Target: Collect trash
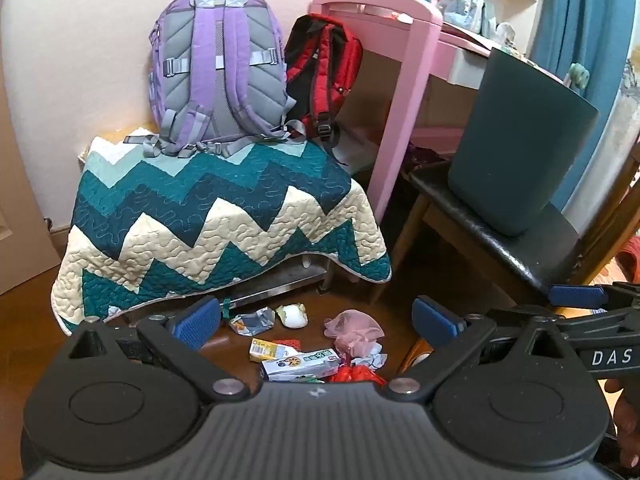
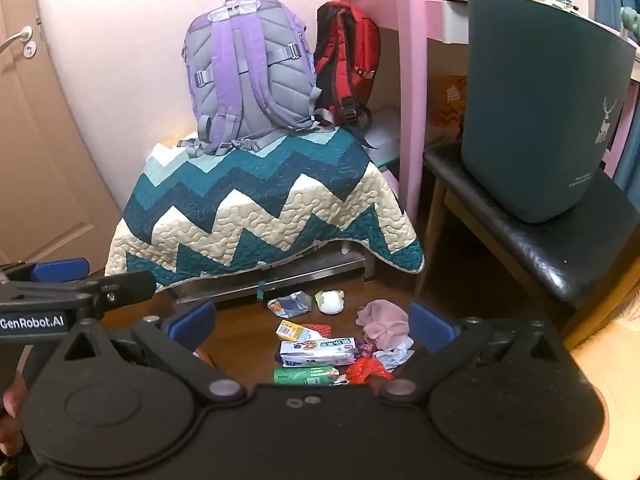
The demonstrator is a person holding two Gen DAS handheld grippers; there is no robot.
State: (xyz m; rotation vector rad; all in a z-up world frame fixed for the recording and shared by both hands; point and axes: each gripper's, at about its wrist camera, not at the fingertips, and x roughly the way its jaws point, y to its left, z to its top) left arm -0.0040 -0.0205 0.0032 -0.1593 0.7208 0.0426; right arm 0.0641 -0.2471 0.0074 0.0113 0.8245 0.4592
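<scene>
While the left gripper (image 1: pixel 316 322) hangs over the floor with its blue pads spread wide and nothing between them, the litter sits straight ahead at twelve o'clock of its jaws. Left wrist view: crumpled foil wrapper (image 1: pixel 252 321) farthest out at eleven, a white crushed cup (image 1: pixel 294 316) beside it at twelve, pink tissue wad (image 1: pixel 352 330) at one. Nearer in, a yellow carton (image 1: pixel 266 350), a long printed box (image 1: pixel 300 366) and a red plastic scrap (image 1: pixel 356 376). Dark bin (image 1: pixel 520 152) stands on the black chair (image 1: pixel 500 248) at two o'clock, well apart from the pile.

Right wrist view: right gripper (image 2: pixel 312 326) likewise gaping, empty. Same heap at twelve; a green tube (image 2: pixel 304 375) shows closest in, just below the long printed box (image 2: pixel 318 352).

Handling, by judgement: all light. Tissue and foil are soft and will crush (pinch anywhere on the bulk). Red scrap looks slick and thin; take a bunched fold. The box seems stiff enough; grip across its short width near the middle, so it does not swing.
</scene>
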